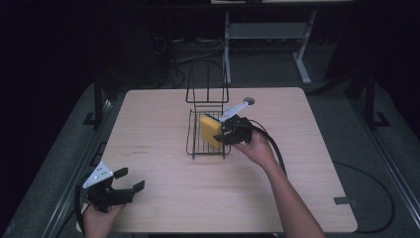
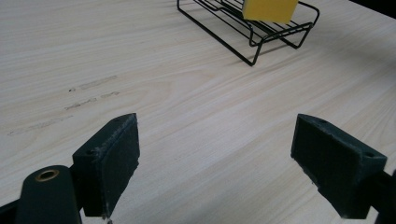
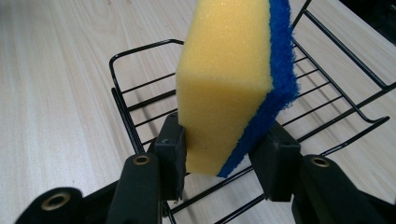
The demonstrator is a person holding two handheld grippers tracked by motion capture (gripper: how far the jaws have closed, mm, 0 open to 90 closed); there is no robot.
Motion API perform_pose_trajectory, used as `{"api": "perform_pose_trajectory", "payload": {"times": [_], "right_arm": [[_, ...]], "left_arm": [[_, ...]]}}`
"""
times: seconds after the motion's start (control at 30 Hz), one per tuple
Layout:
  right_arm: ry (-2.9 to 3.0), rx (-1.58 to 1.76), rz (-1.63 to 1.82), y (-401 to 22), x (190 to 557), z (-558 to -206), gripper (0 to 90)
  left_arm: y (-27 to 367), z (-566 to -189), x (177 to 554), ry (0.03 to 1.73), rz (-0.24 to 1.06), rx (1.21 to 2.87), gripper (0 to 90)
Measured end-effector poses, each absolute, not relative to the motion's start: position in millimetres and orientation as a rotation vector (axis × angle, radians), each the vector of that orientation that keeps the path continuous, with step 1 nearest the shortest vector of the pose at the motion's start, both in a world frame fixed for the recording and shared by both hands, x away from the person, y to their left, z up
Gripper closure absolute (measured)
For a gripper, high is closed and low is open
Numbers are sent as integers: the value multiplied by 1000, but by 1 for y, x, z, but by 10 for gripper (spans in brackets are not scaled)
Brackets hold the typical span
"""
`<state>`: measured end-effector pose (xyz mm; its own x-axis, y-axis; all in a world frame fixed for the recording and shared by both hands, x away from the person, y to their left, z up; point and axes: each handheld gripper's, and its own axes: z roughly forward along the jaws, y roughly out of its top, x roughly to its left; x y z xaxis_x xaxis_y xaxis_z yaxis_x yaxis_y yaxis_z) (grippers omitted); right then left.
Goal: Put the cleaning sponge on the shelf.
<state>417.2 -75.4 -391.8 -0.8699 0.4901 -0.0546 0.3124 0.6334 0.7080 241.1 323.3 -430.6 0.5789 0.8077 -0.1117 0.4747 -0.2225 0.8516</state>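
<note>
Here, centre frame: right claw (image 1: pixel 224 133) clamps the yellow-and-blue sponge (image 1: pixel 210 129) by its lower end, upright over the wire rack (image 1: pixel 194 144), likely for seating | lower left: left claw (image 1: pixel 125 181) gapes wide, idle above the surface (image 1: pixel 163 198).

The high view was dim, its surroundings nearly black around the lit table (image 1: pixel 163 198). Both gripper views were bright and evenly lit, with soft shadows and slight blur.
</note>
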Motion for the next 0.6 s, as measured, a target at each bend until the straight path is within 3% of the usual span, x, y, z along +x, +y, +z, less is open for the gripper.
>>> {"api": "perform_pose_trajectory", "payload": {"times": [0.6], "right_arm": [[2608, 628, 1066, -74, 424, -393, 568]], "left_arm": [[324, -431, 242, 1039, 446, 1872, 147]]}}
